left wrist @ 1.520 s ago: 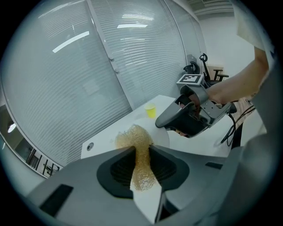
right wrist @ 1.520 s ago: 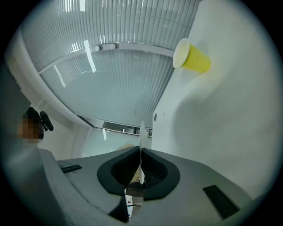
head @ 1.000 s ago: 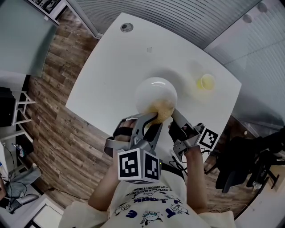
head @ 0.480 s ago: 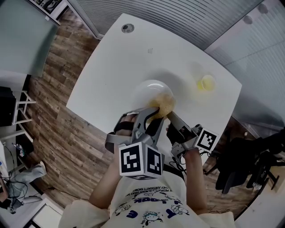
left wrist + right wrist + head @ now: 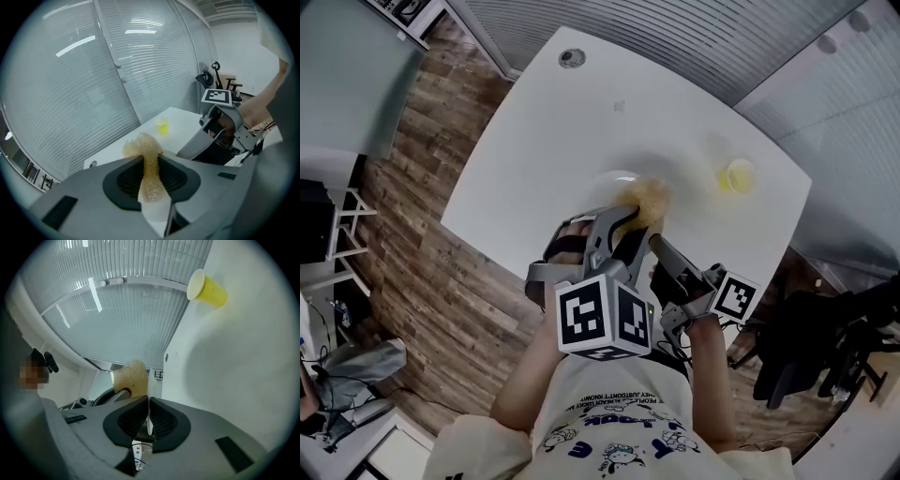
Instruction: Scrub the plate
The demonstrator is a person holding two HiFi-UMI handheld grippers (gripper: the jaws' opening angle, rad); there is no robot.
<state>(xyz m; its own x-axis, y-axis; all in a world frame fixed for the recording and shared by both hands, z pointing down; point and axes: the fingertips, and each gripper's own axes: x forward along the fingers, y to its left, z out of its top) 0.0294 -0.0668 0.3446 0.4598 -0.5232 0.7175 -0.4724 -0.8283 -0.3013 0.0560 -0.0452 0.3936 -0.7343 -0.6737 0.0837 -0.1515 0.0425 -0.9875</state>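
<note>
Plate (image 5: 607, 187): I count one, white, held over the table (image 5: 553, 141) on my side of the cup (image 5: 738, 175) and well apart from it. The right gripper (image 5: 661, 246) has its jaws nearly together, clamped on the plate's thin rim, which I see edge-on between the pads in the right gripper view. One sponge (image 5: 647, 200), tan and coarse, sits between the plate and the cup. The left gripper (image 5: 623, 223) holds it with its jaws at a narrow gap, squeezing its middle, and its free end bulges out past the tips. So I have two grippers, each with one marker cube, plus one yellow cup and one round cap (image 5: 572, 58) set in the tabletop at the corner far from the cup.

The cup stands near the table's edge. Past that edge is one dark chair (image 5: 825, 356). From the cup across toward the round cap the tabletop is bare white, which gives me plenty of room. The edge nearest me runs just under the grippers, with wood floor (image 5: 422, 234) beyond the side opposite the cup.

For writing, the cubes carry black-and-white square codes. The shirt (image 5: 619, 441) has printed lines and cartoon figures, but they are upside down and too small for me to read.
</note>
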